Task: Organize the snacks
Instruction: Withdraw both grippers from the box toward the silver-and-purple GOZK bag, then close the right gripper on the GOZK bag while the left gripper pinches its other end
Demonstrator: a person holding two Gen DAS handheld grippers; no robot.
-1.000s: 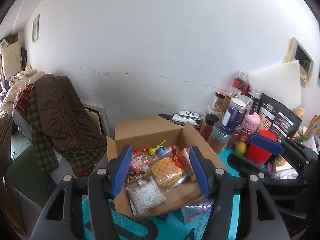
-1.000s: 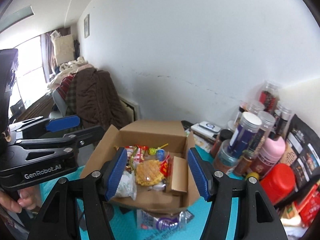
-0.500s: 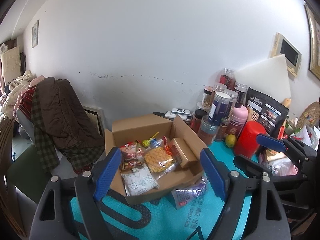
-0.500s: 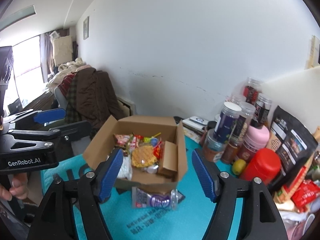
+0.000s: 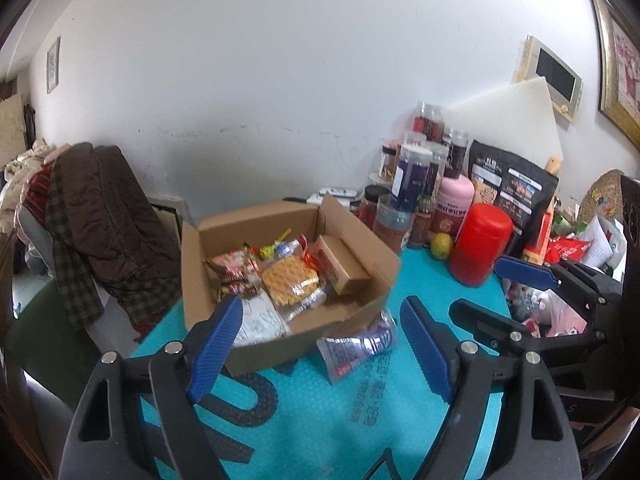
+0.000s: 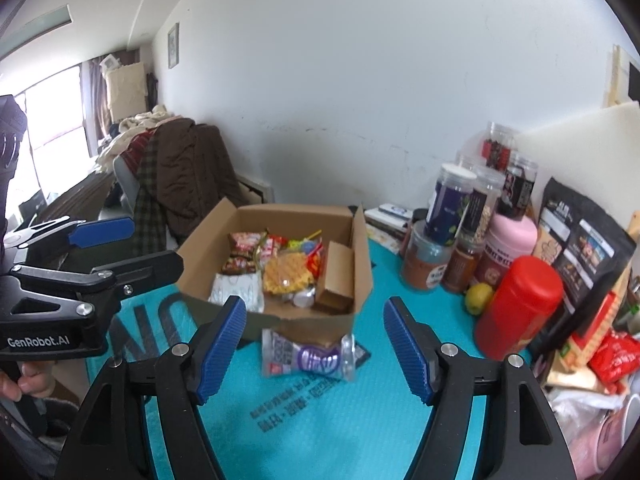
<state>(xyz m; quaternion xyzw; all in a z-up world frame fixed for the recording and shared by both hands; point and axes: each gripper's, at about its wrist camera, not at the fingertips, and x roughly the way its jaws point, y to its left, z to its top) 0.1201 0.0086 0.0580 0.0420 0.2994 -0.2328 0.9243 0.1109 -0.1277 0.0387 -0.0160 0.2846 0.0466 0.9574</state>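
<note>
An open cardboard box [image 5: 352, 316] [image 6: 200, 248] sits on the teal mat and holds several snack packets, a yellow waffle pack [image 5: 290, 282] [image 6: 284, 276] and a small brown carton [image 5: 344, 266] [image 6: 338, 276]. A purple-and-clear snack packet [image 5: 358, 346] [image 6: 308, 356] lies on the mat against the box's near side. My left gripper [image 5: 320, 344] is open and empty, held back from the box. My right gripper [image 6: 314, 346] is open and empty, above the purple packet. Each gripper shows in the other's view, the right one [image 5: 520, 276] and the left one [image 6: 100, 232].
Jars, a pink bottle [image 6: 506, 248], a red canister [image 5: 478, 244] [image 6: 518, 308], a lime [image 5: 441, 245] and a black pouch [image 6: 580, 244] crowd the right against the wall. More packets [image 6: 612, 354] lie at the far right. A chair with coats [image 5: 100, 216] stands left of the table.
Both grippers have pulled back from the box and opened wider. The box and purple packet now look farther away, and more teal mat shows in front.
</note>
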